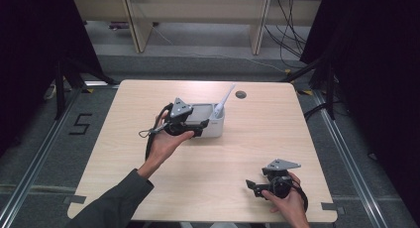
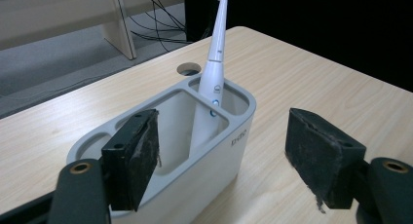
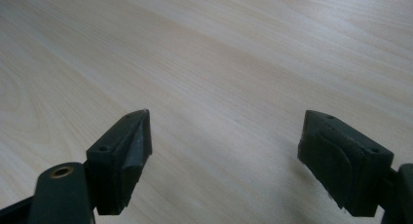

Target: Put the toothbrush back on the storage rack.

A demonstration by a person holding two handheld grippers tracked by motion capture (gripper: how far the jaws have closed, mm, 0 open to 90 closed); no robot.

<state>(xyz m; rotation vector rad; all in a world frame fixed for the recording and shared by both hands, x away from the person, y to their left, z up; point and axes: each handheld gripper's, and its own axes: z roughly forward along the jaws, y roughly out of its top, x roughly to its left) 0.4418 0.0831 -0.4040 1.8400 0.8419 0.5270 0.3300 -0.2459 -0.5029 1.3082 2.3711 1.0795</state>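
While I watch remotely: left gripper (image 2: 221, 158) jaws wide, straddling holder (image 2: 195, 151) front edge, gripping nothing | toothbrush (image 2: 213, 83) upright in holder's end compartment | right gripper (image 3: 224, 156) wide open, empty, over bare table (image 3: 219, 63)

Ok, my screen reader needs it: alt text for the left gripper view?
The open left gripper straddles the near end of a white holder, with an electric toothbrush standing upright in it. The holder sits on a light wooden table.

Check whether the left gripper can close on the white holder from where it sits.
Probably yes. The left gripper is open, with one jaw over the holder and the other outside its front wall. The toothbrush stands farther back, clear of both.
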